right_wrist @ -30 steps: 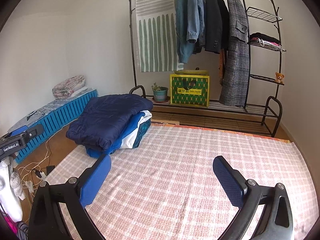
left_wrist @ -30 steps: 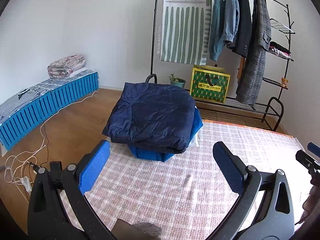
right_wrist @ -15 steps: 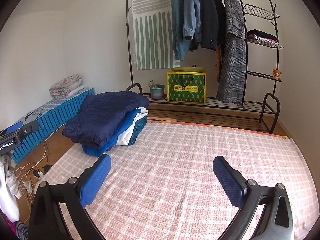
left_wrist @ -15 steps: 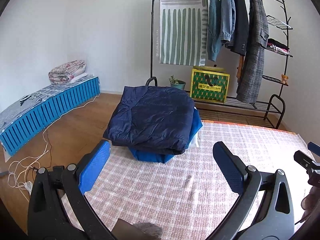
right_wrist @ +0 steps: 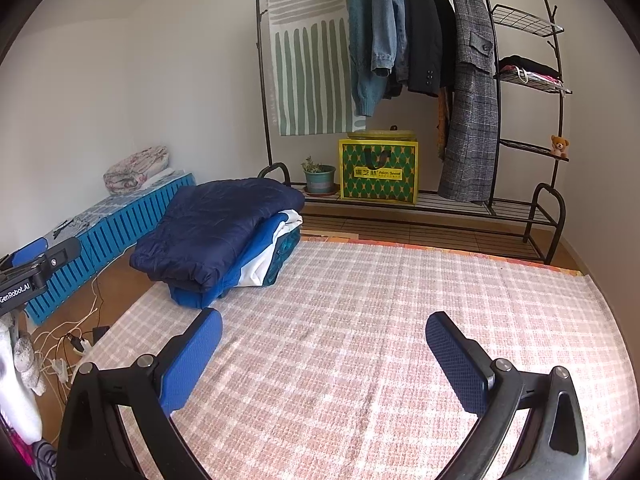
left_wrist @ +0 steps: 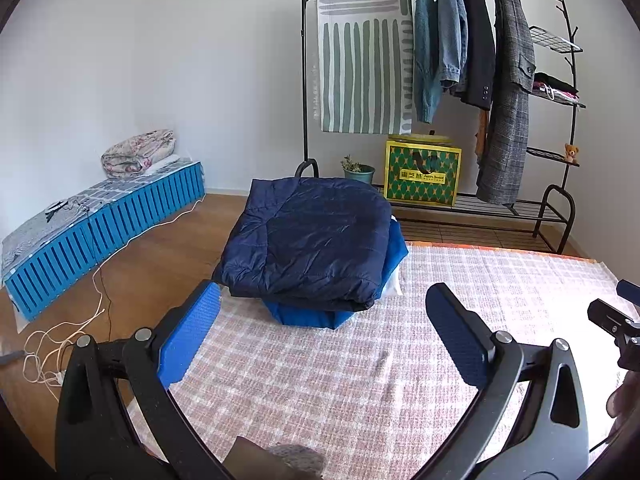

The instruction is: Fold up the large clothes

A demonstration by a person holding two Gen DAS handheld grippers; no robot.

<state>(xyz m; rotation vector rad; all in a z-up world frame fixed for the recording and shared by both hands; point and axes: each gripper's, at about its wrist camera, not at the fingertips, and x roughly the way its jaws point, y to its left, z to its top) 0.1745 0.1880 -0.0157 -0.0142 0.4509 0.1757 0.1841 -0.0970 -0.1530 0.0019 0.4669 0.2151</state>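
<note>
- Left hand-held gripper (left_wrist: 322, 330): blue-padded fingers (left_wrist: 188, 340) spread wide apart, nothing between them, hovering over the near part of the checked rug (left_wrist: 320, 380).
- Right hand-held gripper (right_wrist: 324, 354): likewise spread wide and empty, poised above the bare middle of the same rug (right_wrist: 360, 320).
- Folded navy padded jacket (left_wrist: 308, 240) lying flat on top of a stack of folded clothes (left_wrist: 312, 316), bright blue and white layers showing beneath it in the right wrist view (right_wrist: 256, 256).
- Stack sitting at the rug's far left corner, jacket edge overhanging the wooden floor (left_wrist: 152, 260); well apart from both grippers.
- Black clothes rack (right_wrist: 548, 208) against the back wall, hung with a green-striped cloth (right_wrist: 308, 76), denim jackets (right_wrist: 380, 32), a dark blazer (right_wrist: 424, 36) and a grey plaid coat (right_wrist: 472, 100).
- Yellow-and-green bag (right_wrist: 378, 172) and small potted plant (right_wrist: 320, 178) on the rack's bottom shelf; tiny teddy bear (right_wrist: 559, 145) on a side shelf.
- Low blue slatted platform (left_wrist: 120, 220) along the left wall, rolled floral bedding (left_wrist: 138, 154) at its far end.
- White cables (left_wrist: 60, 340) trailing over the floor beside the rug.
</note>
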